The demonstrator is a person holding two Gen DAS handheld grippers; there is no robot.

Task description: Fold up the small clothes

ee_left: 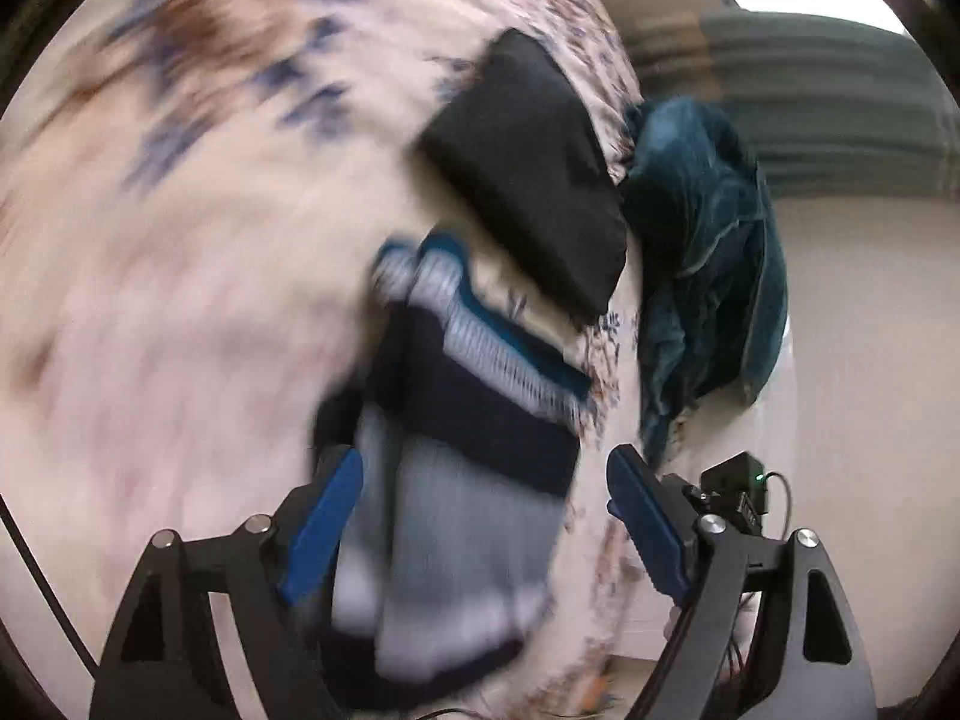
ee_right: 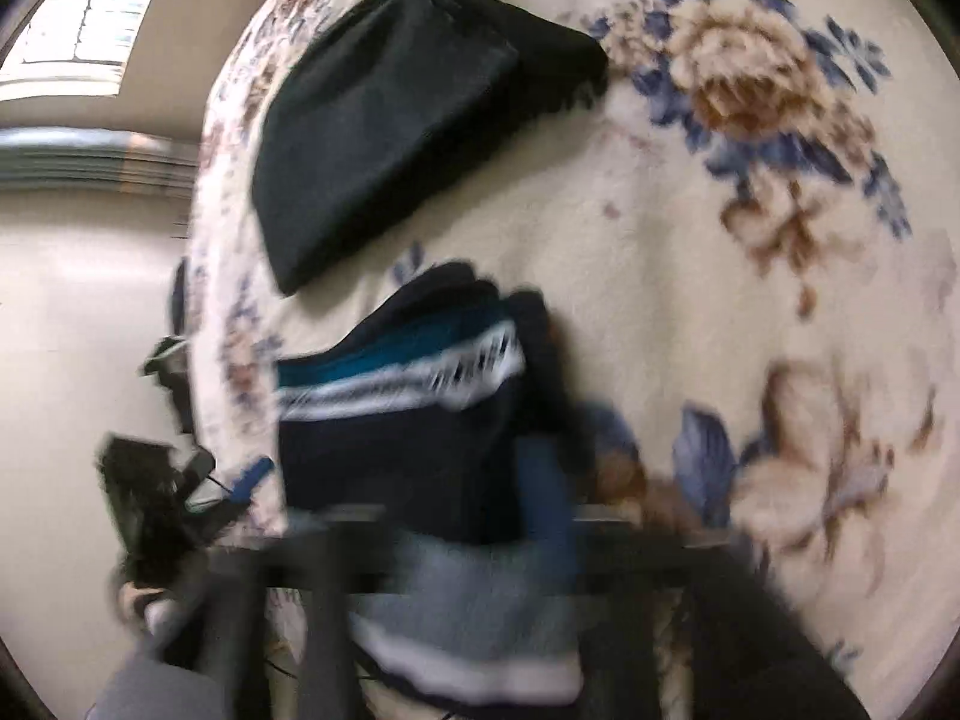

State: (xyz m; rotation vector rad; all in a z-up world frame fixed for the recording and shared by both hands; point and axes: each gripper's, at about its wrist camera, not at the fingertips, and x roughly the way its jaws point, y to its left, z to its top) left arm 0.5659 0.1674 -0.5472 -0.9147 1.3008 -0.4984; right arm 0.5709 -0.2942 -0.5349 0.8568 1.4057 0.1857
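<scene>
Closest in, the left wrist view has the left gripper (ee_left: pixel 480 516) with its blue pads (ee_left: pixel 327 525) spread wide apart. The striped garment (ee_left: pixel 468 480) lies between them, but neither pad presses on it, so it's released. That garment is the folded one: navy, grey and white bands with a teal edge, and it lies on the floral blanket (ee_left: pixel 180 300) near the blanket's edge. Its near end is smeared by motion blur, so the fold lines are hard to read.

The right wrist view is worse. The right gripper (ee_right: pixel 480 546) is mostly a dark smear across the bottom, with one blue pad (ee_right: pixel 546 498) just about visible over the navy cloth. Its other finger can't be picked out, though the frame stretches wide, so it reads as let go, not clenched. The same striped garment (ee_right: pixel 420 420) runs under it and is cut off at the bottom.

Further back, a folded black garment (ee_left: pixel 528 174) lies apart from the striped one, and it's sharper in the right view (ee_right: pixel 390 120).

Only the left view shows a teal garment (ee_left: pixel 702 252) hanging off the blanket's edge. Only the right view shows the other gripper beyond that edge, a window (ee_right: pixel 96 6), and the big blue and brown flowers (ee_right: pixel 756 78) clearly.
</scene>
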